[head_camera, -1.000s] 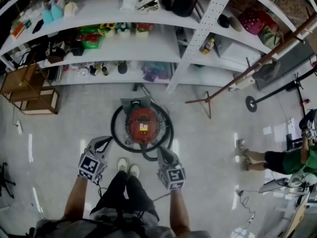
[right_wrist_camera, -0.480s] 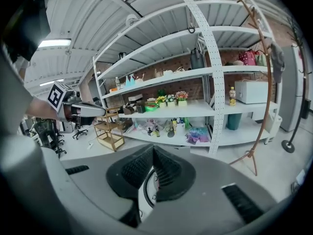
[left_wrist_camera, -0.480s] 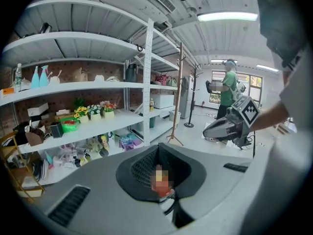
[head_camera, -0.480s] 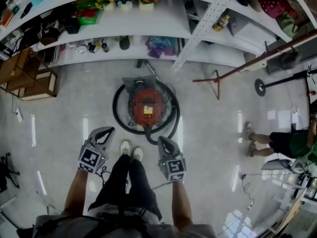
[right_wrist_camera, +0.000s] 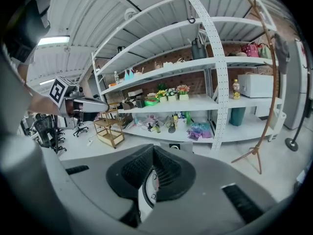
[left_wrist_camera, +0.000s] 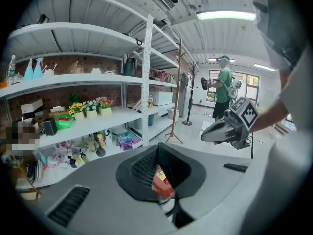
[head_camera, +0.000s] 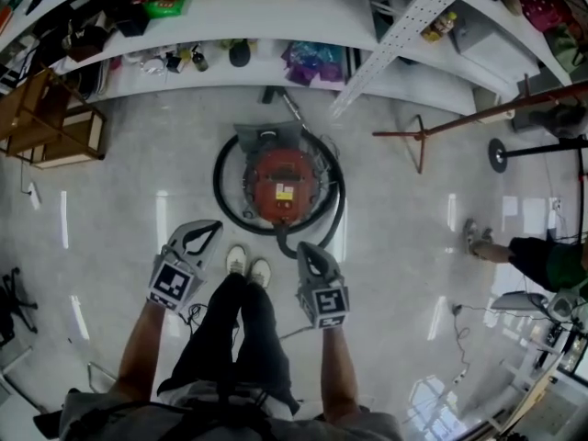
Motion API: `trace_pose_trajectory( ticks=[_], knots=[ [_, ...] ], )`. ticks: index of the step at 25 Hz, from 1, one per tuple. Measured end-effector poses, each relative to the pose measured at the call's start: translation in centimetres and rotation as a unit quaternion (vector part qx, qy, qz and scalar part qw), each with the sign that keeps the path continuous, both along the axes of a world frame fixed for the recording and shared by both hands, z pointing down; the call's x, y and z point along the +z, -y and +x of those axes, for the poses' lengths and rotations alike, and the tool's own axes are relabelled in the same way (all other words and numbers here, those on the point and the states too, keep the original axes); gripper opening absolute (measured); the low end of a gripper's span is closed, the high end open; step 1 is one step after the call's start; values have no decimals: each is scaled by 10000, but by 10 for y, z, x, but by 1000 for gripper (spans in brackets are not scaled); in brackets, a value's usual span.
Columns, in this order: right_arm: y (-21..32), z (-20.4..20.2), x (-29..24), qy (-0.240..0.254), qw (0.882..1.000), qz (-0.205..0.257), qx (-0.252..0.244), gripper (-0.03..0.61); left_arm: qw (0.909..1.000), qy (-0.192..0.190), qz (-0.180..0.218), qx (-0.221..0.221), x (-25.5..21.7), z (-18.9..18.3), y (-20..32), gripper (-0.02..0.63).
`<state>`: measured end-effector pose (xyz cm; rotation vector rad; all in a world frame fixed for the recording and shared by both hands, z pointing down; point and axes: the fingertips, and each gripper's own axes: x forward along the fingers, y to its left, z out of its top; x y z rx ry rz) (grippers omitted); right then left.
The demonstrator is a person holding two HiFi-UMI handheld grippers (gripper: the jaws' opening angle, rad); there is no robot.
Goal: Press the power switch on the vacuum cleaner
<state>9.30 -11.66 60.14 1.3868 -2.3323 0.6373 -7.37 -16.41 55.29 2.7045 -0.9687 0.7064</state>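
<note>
Evidently both pairs of jaws are together and empty, on the left gripper (head_camera: 211, 228) and right gripper (head_camera: 304, 249) alike. Ahead and below them, on the floor (head_camera: 119, 209), sits the vacuum cleaner (head_camera: 280, 184). Its switch is too small to pick out, so a blind push may strike casing or roll it. Its long axis seems to run away from the jaws toward the shelves (head_camera: 303, 12), hose (head_camera: 219, 187) end nearest.

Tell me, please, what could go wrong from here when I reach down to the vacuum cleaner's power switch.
The black hose loops on the floor around the red vacuum cleaner, just ahead of the shoes; a step forward could catch it.
From the head view the switch cannot be told apart on the red body, so the right gripper, its fingers shut, may press the wrong spot.
</note>
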Motion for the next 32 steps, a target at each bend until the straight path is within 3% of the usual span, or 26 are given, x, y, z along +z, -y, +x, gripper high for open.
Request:
trace_pose_trajectory(
  ticks=[19,32],
  knots=[
    [37,-11,160,22,9992,-379,-122,11,9977,92,-671,95,159,2,15,6],
    [51,-8,224,65,9992,-393,-3,11,9962,93,-836,244,214,9,17,6]
  ],
)
